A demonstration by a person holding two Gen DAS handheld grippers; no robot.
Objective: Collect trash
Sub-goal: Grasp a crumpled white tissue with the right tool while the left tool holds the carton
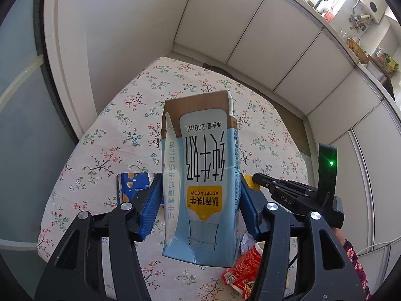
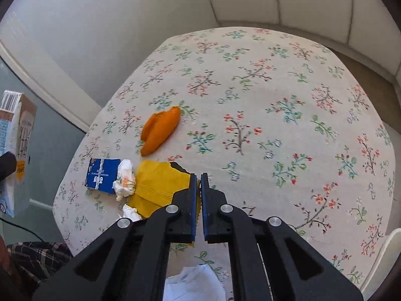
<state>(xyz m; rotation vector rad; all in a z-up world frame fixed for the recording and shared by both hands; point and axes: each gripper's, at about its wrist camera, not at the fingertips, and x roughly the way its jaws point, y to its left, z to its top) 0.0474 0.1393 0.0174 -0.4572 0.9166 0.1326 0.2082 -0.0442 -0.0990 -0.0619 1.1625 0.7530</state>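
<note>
yellow wrapper [image 2: 160, 185], lower centre, right gripper [image 2: 198, 195] fingers clamped on its edge: thin hold, may tear or slip. milk carton [image 1: 203, 180] pinched by left gripper [image 1: 200, 200] fingers: may crush. orange peel [image 2: 160, 130], blue packet [image 2: 102, 175] on bench [image 2: 275, 100].

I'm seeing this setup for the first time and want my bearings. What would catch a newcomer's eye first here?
First, the milk carton, held upside down in the left gripper above the floral tablecloth. Next, the orange peel lying alone on the cloth, just beyond a cluster of litter: a blue wrapper, a crumpled tissue and a yellow wrapper. The right gripper is shut on the yellow wrapper's edge.
</note>
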